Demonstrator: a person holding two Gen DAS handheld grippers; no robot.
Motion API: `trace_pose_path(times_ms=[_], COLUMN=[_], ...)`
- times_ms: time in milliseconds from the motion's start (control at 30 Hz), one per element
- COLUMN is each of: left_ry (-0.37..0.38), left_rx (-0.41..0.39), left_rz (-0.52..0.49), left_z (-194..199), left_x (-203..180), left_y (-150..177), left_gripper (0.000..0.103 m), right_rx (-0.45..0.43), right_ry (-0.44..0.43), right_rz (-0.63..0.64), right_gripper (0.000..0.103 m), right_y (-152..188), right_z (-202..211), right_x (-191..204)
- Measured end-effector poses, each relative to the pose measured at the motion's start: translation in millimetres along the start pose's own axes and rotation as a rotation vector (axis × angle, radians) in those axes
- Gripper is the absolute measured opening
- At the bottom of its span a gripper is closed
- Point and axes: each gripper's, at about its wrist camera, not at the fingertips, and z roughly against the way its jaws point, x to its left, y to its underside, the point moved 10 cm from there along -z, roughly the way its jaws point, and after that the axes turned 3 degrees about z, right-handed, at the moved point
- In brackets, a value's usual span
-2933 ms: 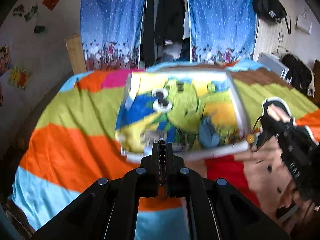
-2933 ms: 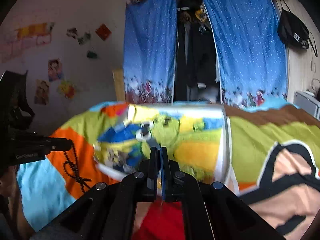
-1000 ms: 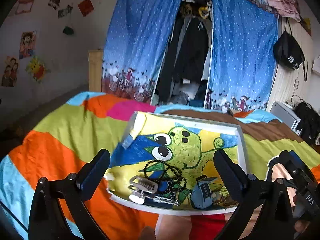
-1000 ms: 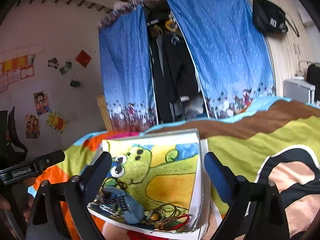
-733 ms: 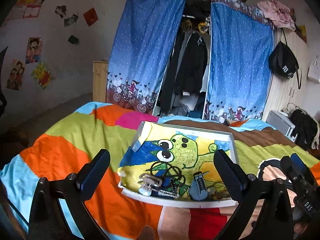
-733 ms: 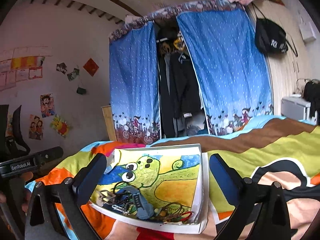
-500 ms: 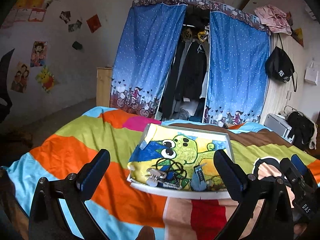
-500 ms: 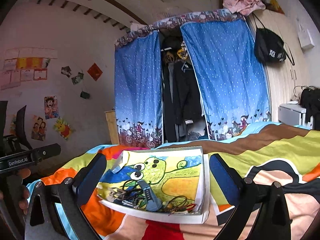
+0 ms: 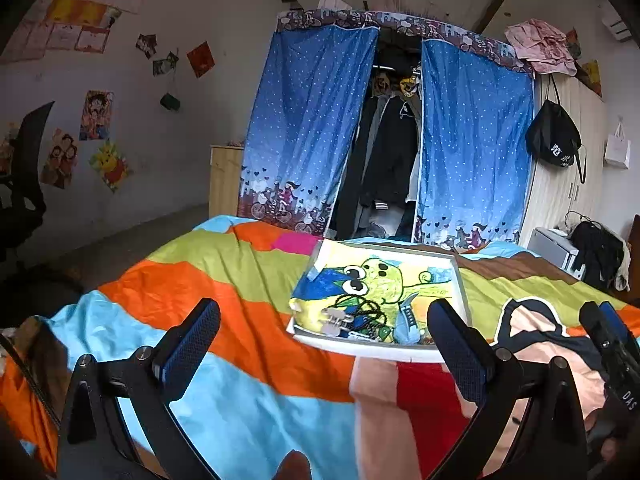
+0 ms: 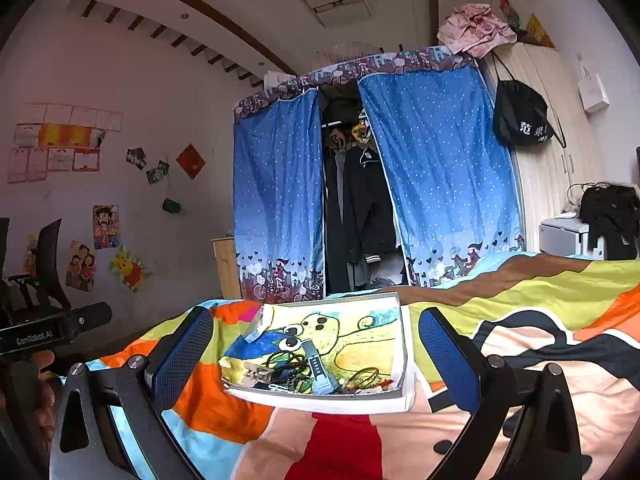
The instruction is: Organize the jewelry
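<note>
1. Resting on a bed covered by a bright patchwork bedspread [image 9: 224, 304], a shallow white tray [image 9: 360, 346] holds the jewelry; its floor bears a crayon drawing of a green cartoon creature.
2. The jewelry lies bunched at the tray's near edge: a black beaded necklace [image 9: 362, 314], a silver clasp-like piece [image 9: 334, 316], a blue-grey watch strap [image 10: 318, 370], and thin wire bangles [image 10: 364, 378] with a red one toward the near right corner.
3. The left gripper [image 9: 324, 344] hangs above the bedspread with its two blue-padded fingers [image 9: 188, 344] spread wide and nothing between them; the tray sits beyond them.
4. The right gripper [image 10: 312, 356] is likewise spread to its widest, its jaws having just finished opening, with nothing held; the tray appears framed between its fingers but lies farther off, untouched.
5. Each gripper shows at the edge of the other's view, and a hand [image 10: 40, 392] grips the left one.
6. Behind the bed, blue dotted curtains [image 9: 308, 128] part around dark hanging clothes.
</note>
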Motion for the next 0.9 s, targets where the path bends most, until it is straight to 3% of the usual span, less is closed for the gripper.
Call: trace_pose_path(times_ms=[500, 900], left_ry=[-0.047, -0.078], left_rx=[0.001, 0.012], left_rz=[-0.002, 0.031], left_z=[70, 90], left_x=[31, 59], left_y=[48, 88], left_gripper=[0.101, 0.101], right_rx=[0.056, 0.152], right_ry=[0.004, 0.012], right_rz=[0.035, 0.051], right_gripper=[0.103, 0.103], right_y=[25, 60], right_z=[60, 82], right_x=[43, 67])
